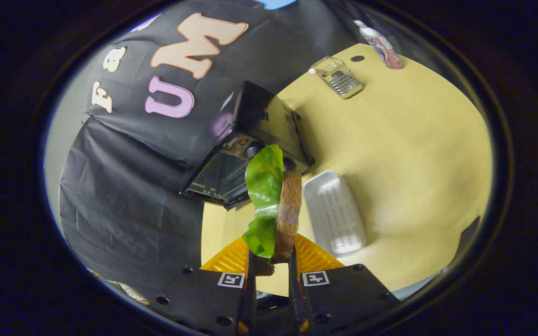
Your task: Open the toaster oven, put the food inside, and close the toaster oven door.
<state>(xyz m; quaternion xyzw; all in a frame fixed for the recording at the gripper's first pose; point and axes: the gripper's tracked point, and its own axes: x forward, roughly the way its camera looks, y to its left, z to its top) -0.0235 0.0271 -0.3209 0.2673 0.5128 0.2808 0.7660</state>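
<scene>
Yellow desk (pixel 414 154) — toaster oven (pixel 245 149) at the rear against the cloth wall, door apparently open for loading; white tray (pixel 334 212) beside it, vacated. Bread slice (pixel 288 214) with lettuce leaf (pixel 264 200) — clamped upright between the fingers (pixel 251 275), raised toward the oven mouth.

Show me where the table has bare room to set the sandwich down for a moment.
The tongs hold the sandwich. Widest bare table lies past the white tray, out toward the clear container and bottle. It is crowded around the toaster oven and tray.
</scene>
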